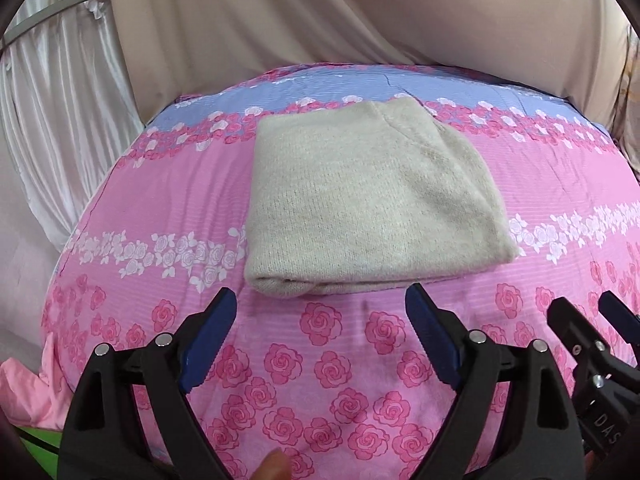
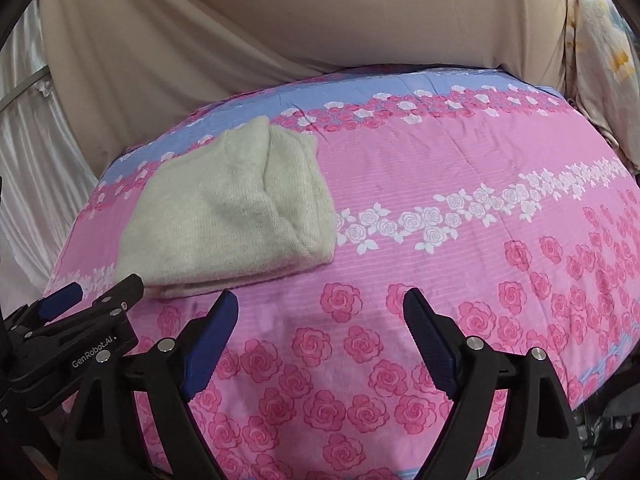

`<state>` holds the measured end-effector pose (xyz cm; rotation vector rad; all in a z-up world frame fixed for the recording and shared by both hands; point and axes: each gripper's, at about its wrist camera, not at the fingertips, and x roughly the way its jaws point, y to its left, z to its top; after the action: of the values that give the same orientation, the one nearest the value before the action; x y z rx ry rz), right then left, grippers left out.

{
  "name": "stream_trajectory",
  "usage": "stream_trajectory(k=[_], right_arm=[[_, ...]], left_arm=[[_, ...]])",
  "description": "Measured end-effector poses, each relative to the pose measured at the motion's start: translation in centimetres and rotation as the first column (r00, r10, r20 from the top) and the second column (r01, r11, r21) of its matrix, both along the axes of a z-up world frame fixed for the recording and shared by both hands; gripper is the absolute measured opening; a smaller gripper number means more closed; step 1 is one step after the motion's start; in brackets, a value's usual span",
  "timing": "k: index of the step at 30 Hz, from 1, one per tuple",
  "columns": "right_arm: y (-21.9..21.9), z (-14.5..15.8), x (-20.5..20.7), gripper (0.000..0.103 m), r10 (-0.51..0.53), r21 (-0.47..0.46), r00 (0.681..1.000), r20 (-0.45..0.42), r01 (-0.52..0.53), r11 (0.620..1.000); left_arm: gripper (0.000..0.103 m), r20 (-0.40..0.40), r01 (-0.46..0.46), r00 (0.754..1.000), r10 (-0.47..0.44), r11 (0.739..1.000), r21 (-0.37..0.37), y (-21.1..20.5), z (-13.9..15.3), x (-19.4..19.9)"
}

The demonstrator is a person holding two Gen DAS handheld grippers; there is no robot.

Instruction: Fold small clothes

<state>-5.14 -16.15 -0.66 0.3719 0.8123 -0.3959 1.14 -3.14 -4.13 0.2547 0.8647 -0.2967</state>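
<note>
A cream knitted garment (image 1: 360, 208) lies folded into a thick rectangle on the pink rose-print bed cover (image 1: 280, 360). In the right wrist view the same garment (image 2: 236, 208) lies at the left. My left gripper (image 1: 320, 304) is open and empty, hovering just short of the garment's near folded edge. My right gripper (image 2: 320, 304) is open and empty over bare cover, to the right of the garment. The right gripper also shows at the left wrist view's right edge (image 1: 580, 316), and the left gripper shows at the right wrist view's left edge (image 2: 100, 292).
A beige sheet (image 1: 320, 20) hangs behind the bed. White satin curtains (image 1: 60, 100) hang at the left. A floral cloth (image 2: 600, 60) hangs at the far right. Pink fabric (image 1: 28, 392) and something green (image 1: 40, 448) lie beside the bed's left edge.
</note>
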Motion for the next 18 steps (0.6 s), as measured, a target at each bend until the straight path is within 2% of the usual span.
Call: stream_trajectory(k=[3, 18], right_arm=[[0.7, 0.2, 0.1, 0.082, 0.014, -0.031, 1.0, 0.007, -0.014, 0.999], [2.4, 0.4, 0.3, 0.082, 0.075, -0.046, 0.997, -0.004, -0.075, 0.996]], left_arm=[[0.084, 0.005, -0.004, 1.0, 0.004, 1.0, 0.002, 0.1, -0.1, -0.1], [0.084, -0.017, -0.023, 1.0, 0.023, 1.0, -0.01, 1.0, -0.4, -0.5]])
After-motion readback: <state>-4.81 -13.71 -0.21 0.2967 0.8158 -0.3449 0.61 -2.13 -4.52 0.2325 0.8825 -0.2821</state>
